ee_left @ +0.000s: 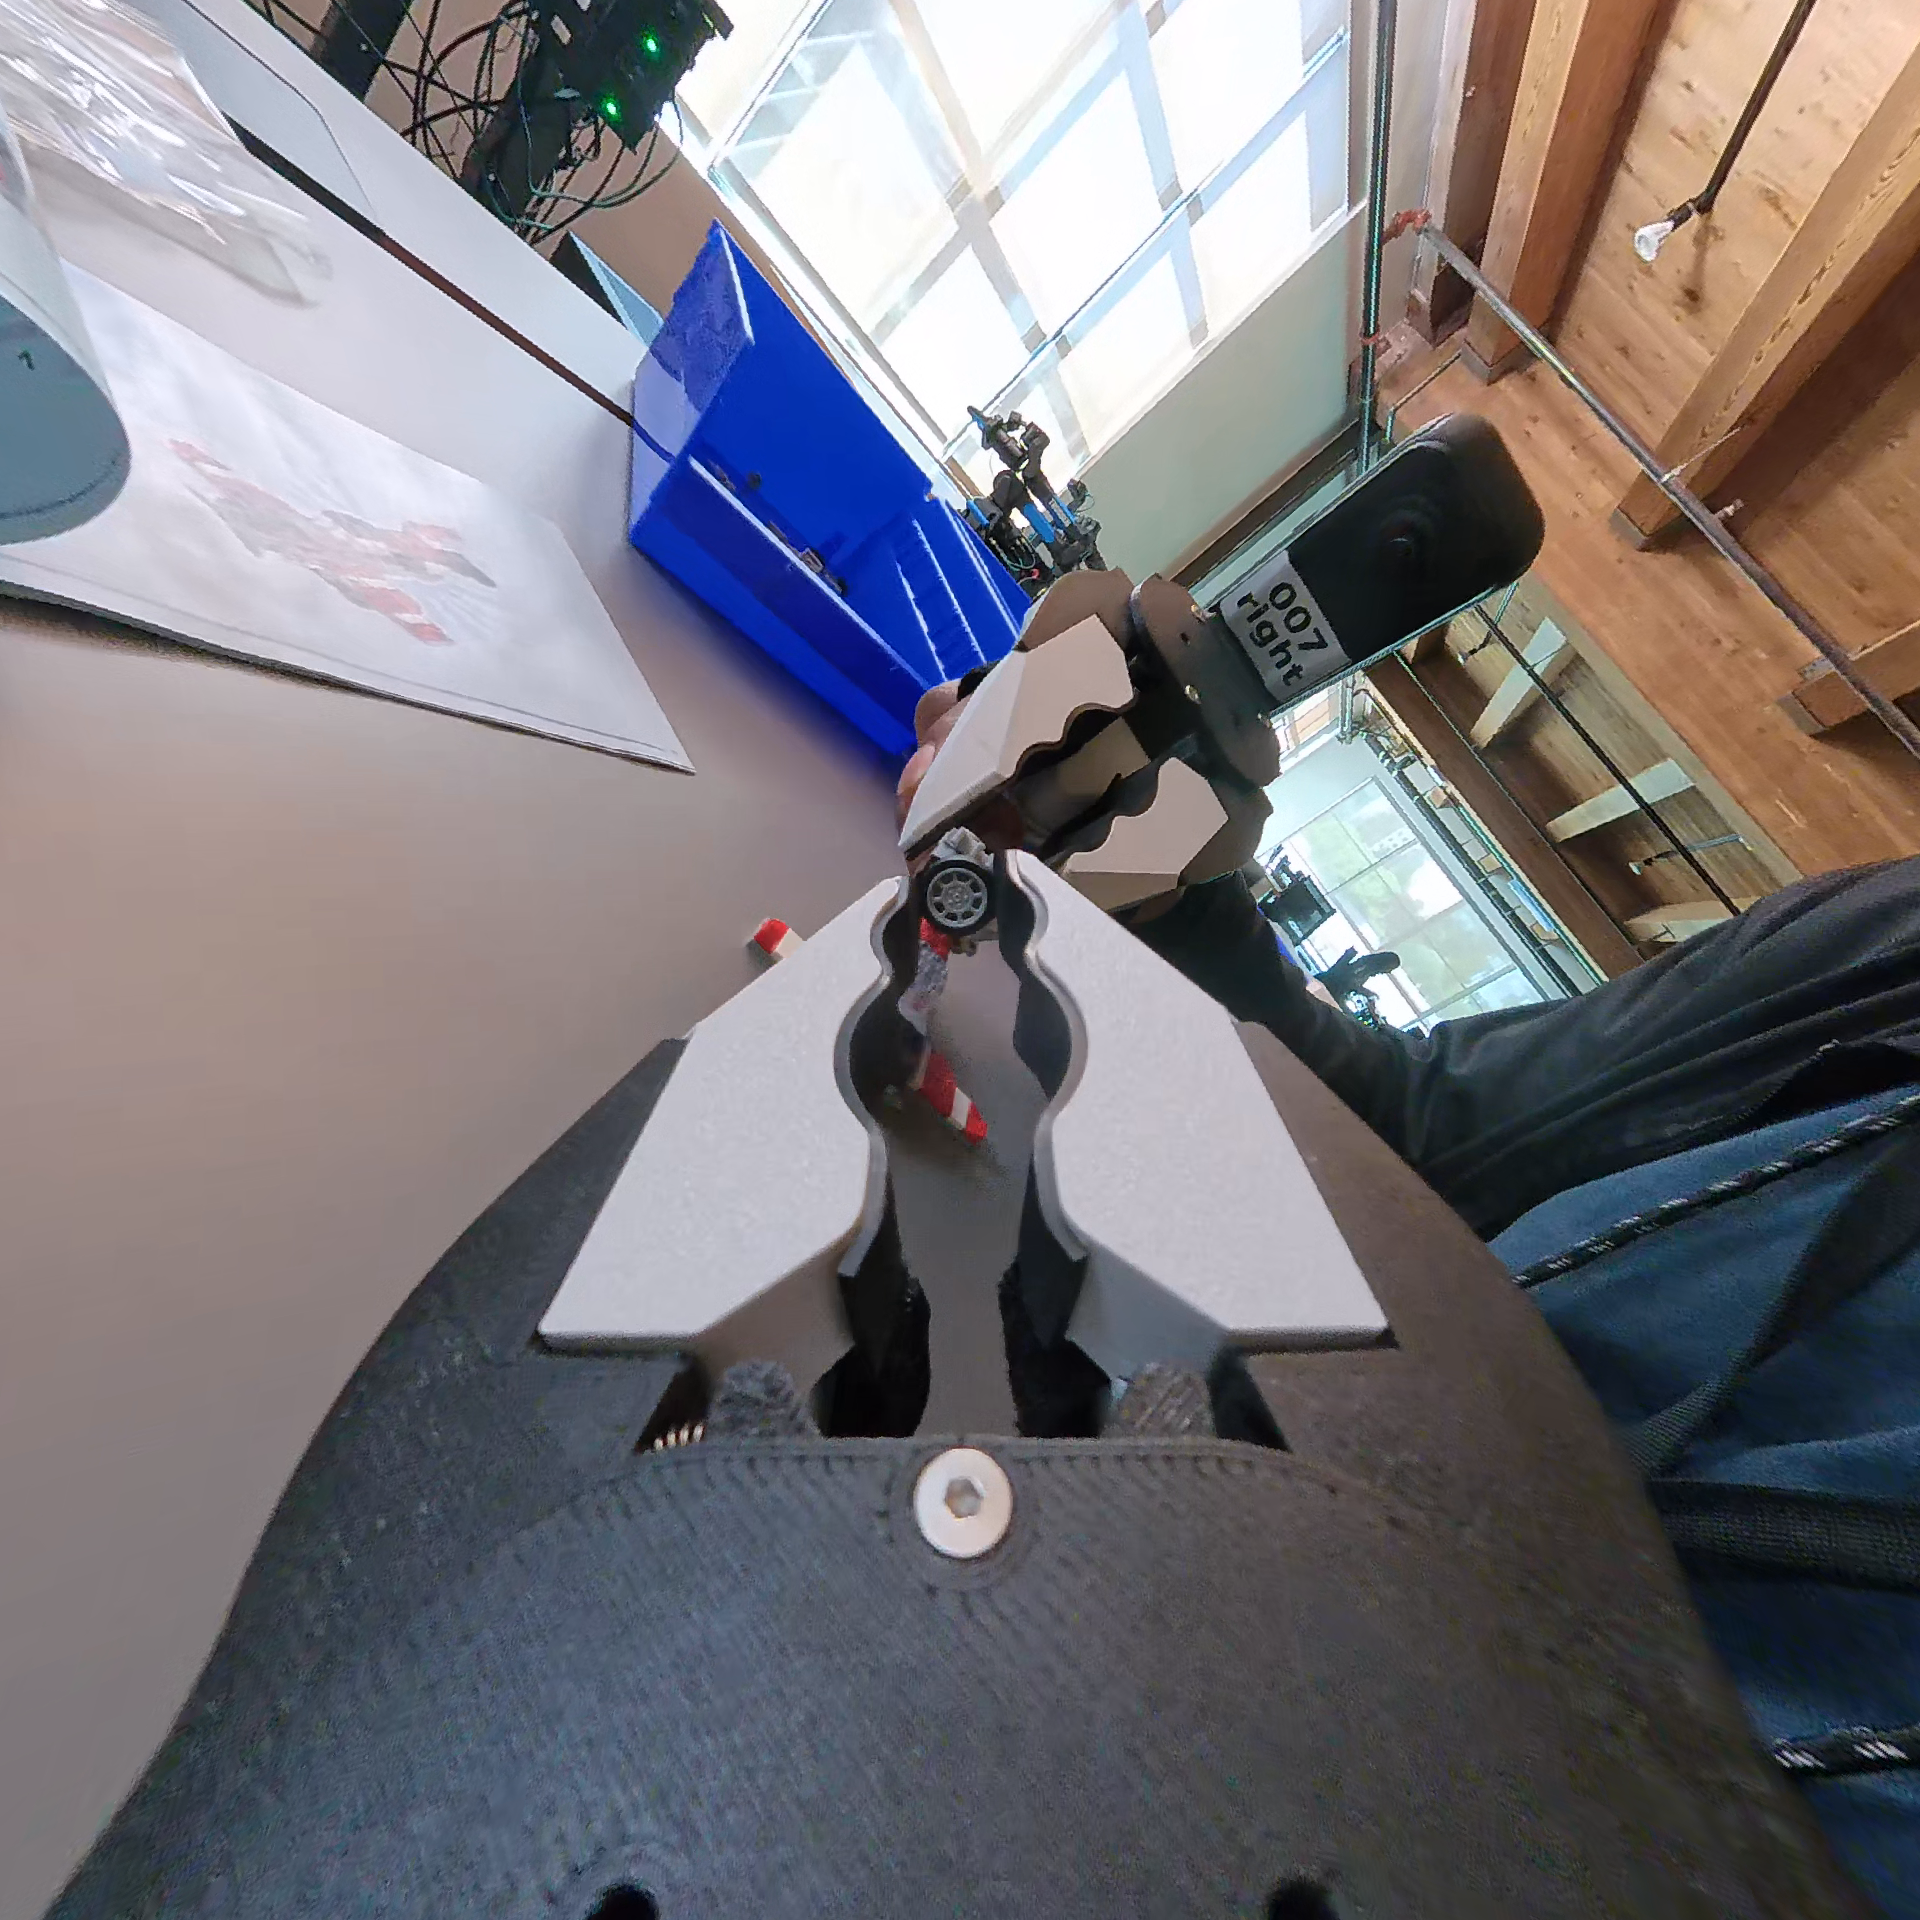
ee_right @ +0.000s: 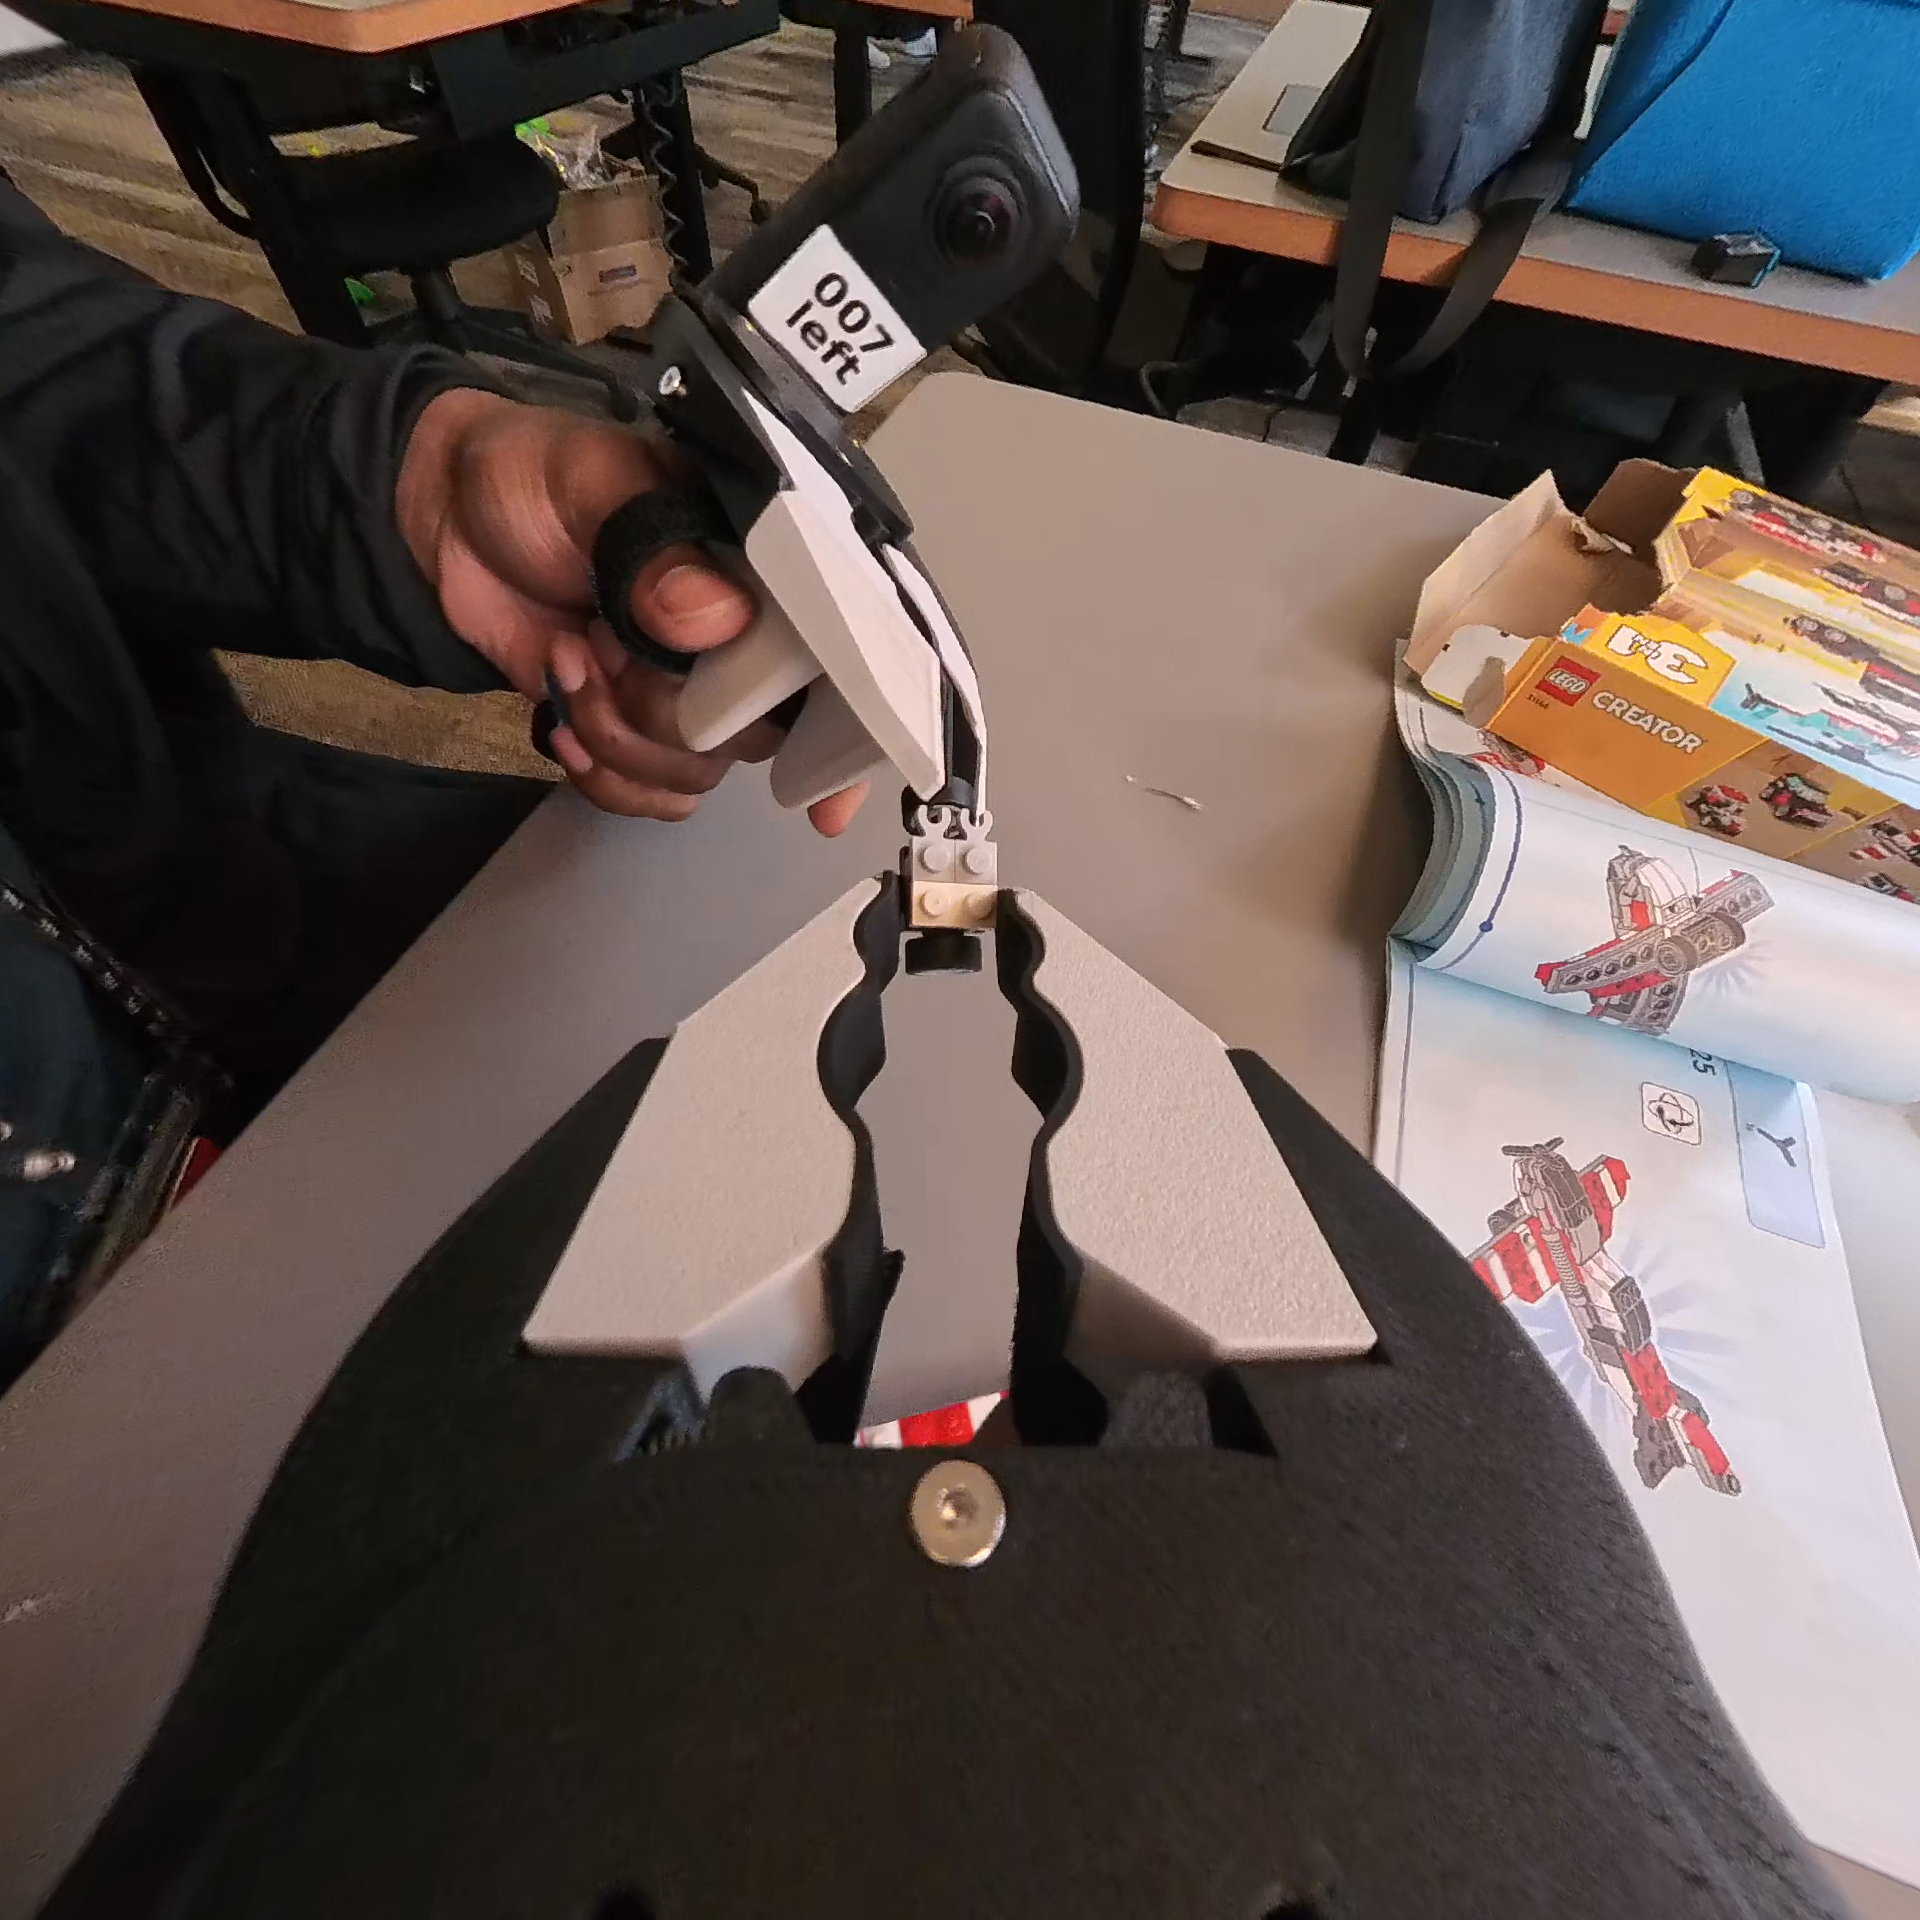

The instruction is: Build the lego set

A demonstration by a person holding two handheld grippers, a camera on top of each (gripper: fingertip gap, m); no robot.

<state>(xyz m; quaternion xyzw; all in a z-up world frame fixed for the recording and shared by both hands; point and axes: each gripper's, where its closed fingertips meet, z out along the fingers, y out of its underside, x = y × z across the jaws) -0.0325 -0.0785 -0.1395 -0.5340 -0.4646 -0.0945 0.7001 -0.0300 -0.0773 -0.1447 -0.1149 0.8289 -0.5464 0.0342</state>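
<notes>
Above the table [ee_right: 1195, 623], the right gripper [ee_right: 948, 899] is closed on a small grey wheel assembly [ee_right: 951, 883]. The left gripper [ee_right: 948, 805] pinches a small piece, probably a clip, touching its top. Best to keep both pieces aligned and press straight, gently.

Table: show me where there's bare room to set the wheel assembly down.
Bare table lies beyond both grippers, left of the instruction booklet. The right side is crowded with the booklet and the set's box. Loose red-and-white pieces lie under the left gripper.
</notes>
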